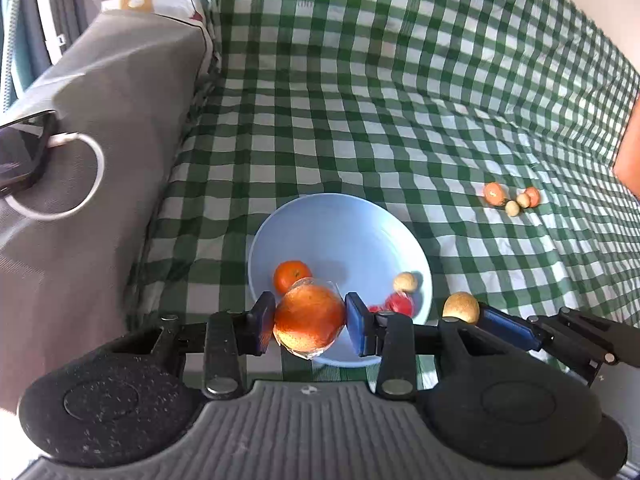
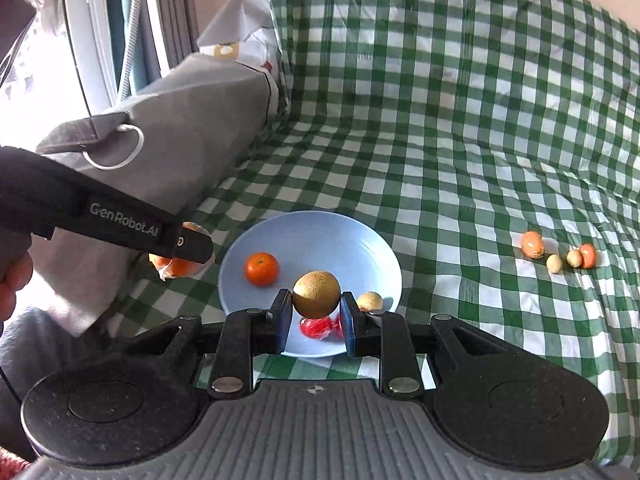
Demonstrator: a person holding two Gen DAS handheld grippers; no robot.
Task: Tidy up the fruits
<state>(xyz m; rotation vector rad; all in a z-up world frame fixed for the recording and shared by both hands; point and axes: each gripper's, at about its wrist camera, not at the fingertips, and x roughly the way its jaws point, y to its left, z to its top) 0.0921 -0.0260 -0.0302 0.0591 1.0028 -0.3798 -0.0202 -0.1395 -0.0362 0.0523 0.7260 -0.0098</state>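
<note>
Checked cloth (image 2: 460, 128) under the blue plate (image 2: 360, 248): your left gripper (image 1: 309, 322) clamps a wrapped orange (image 1: 309, 318), right gripper (image 2: 316, 312) pinches a brown fruit (image 2: 316, 294), both poised over the plate for dropping in.

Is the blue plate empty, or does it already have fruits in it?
Not empty: the blue plate holds a mandarin, a red fruit and a small pale fruit.

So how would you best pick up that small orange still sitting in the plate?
Grip the small orange across its round middle, coming straight down from above. It sits alone on the plate, with bare space on both sides for the fingers.
</note>
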